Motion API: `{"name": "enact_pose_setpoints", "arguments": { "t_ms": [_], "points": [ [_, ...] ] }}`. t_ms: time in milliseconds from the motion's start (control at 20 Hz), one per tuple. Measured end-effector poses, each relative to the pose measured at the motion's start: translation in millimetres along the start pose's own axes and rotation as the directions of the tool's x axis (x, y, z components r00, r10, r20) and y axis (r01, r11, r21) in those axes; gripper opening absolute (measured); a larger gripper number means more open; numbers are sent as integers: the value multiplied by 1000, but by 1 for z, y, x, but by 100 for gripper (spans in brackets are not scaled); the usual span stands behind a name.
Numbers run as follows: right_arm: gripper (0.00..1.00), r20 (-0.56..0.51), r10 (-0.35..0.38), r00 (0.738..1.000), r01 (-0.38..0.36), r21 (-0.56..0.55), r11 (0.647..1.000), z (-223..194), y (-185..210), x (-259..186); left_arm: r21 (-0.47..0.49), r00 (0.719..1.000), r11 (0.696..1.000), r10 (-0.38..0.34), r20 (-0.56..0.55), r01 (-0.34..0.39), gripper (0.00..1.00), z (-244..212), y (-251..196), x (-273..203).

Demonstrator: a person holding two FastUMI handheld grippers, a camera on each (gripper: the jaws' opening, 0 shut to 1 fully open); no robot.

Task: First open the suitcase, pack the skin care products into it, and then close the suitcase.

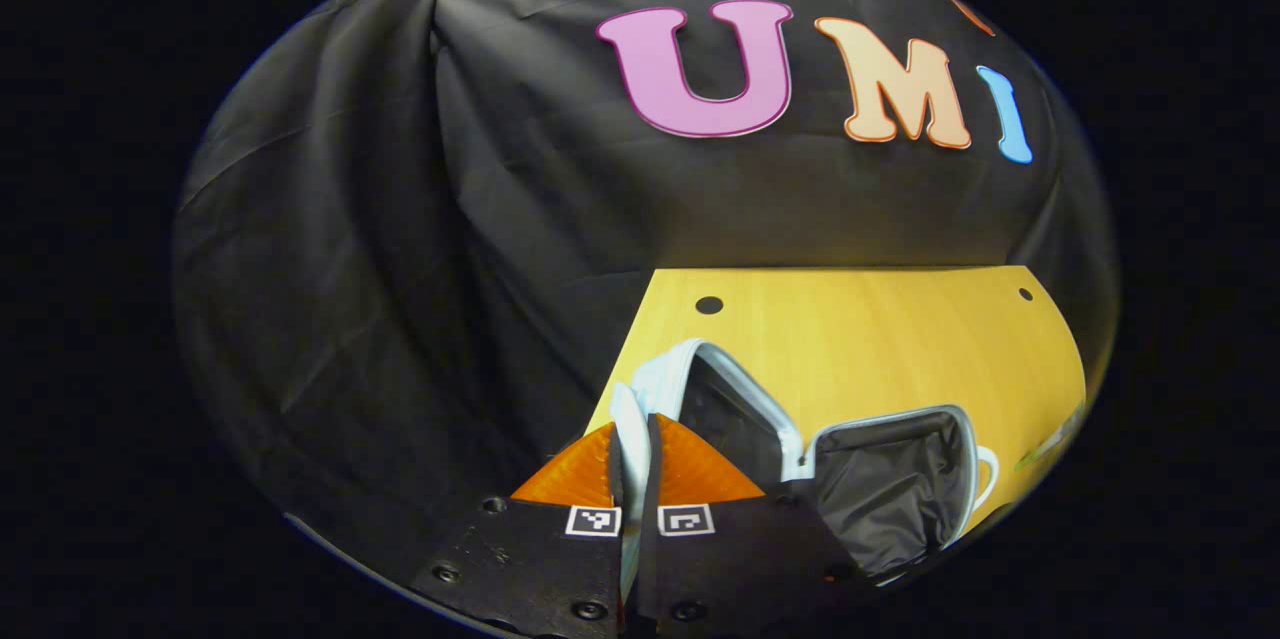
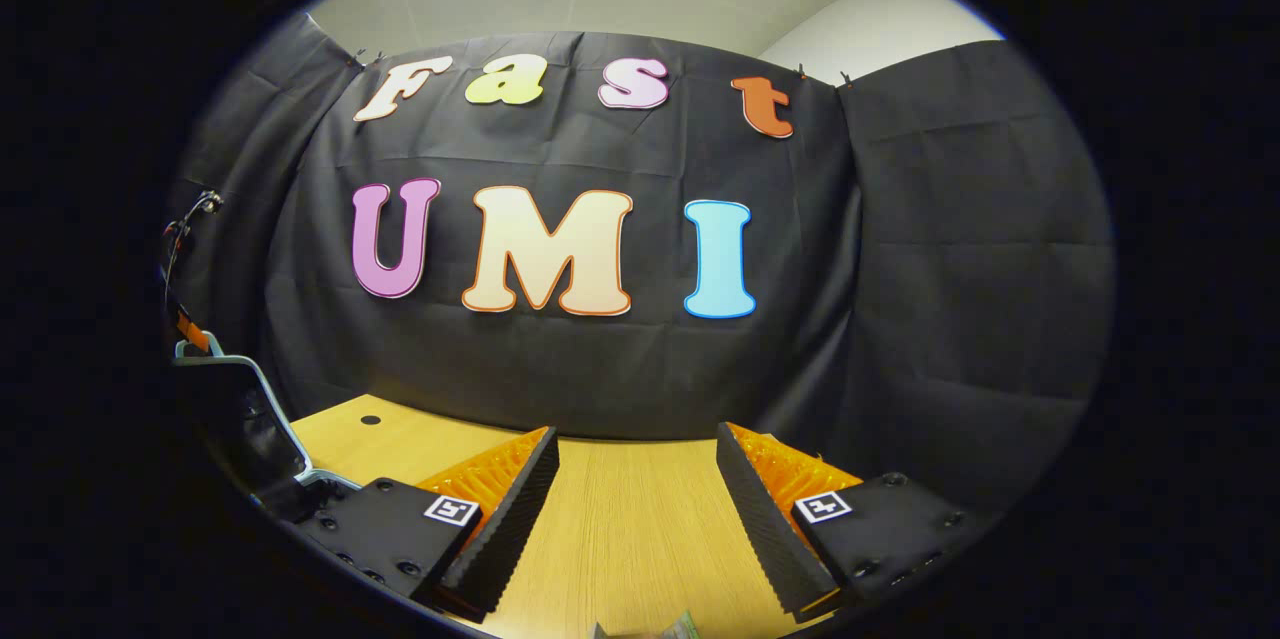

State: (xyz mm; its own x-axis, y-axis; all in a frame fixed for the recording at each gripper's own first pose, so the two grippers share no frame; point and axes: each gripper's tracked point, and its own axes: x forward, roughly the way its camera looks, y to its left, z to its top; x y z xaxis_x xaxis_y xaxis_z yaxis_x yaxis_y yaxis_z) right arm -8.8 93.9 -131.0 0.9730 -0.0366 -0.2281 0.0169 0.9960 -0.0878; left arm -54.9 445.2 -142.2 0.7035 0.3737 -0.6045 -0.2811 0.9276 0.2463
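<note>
The small pale-blue suitcase (image 1: pixel 800 439) lies open on the wooden table (image 1: pixel 860 339), its black lining showing in both halves. My left gripper (image 1: pixel 632 434) is shut on the pale rim of the raised lid (image 1: pixel 700 374), which stands between the two orange fingers. In the right gripper view the lid (image 2: pixel 240 409) rises at the far left. My right gripper (image 2: pixel 635 519) hangs open over bare table, with nothing between its black pads (image 2: pixel 510 509). A green-and-white packet (image 2: pixel 660 627), partly cut off, peeks in at the bottom edge below it.
A white handle (image 1: pixel 987 479) sticks out from the suitcase's lower half. A greenish item (image 1: pixel 1050 439) lies at the table's right edge in the left gripper view. The table (image 2: pixel 620 539) ends at the black cloth wall behind, with small dark holes (image 1: pixel 709 305) near its back edge.
</note>
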Motion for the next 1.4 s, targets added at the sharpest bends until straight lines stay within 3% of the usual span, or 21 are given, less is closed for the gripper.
{"name": "enact_pose_setpoints", "arguments": {
  "t_ms": [100, 550, 950, 1050, 1100, 1250, 1400],
  "points": [
    [99, -1, -24, 1000, 24, -6, 1000, 1, 2, -3, -8, 1000, 1000, 24, 7, -23, 0, -6, 22, 15],
    [99, -6, -62, 998, 61, -72, 996, 10, 13, -7, -135, 995, 991, -4, -96, -9, 0, -71, 64, 69],
    [98, -4, -66, 998, 65, -98, 993, 17, 18, -16, -154, 986, 987, 30, -162, -55, 1, -123, 82, 100],
    [98, 12, -67, 998, 68, -99, 993, 25, 16, -19, -156, 985, 984, 60, -164, -86, 5, -132, 89, 103],
    [98, 17, -72, 997, 74, -103, 992, 27, 13, -21, -158, 983, 981, 92, -158, -117, 12, -134, 96, 101],
    [98, 23, -84, 996, 86, -111, 990, 33, 6, -26, -202, 990, 970, 125, -68, -136, 20, -114, 102, 98],
    [98, 59, -88, 994, 93, -86, 992, 45, -2, -34, -218, 985, 964, 168, 43, -154, 54, -83, 99, 79]
  ]
}}
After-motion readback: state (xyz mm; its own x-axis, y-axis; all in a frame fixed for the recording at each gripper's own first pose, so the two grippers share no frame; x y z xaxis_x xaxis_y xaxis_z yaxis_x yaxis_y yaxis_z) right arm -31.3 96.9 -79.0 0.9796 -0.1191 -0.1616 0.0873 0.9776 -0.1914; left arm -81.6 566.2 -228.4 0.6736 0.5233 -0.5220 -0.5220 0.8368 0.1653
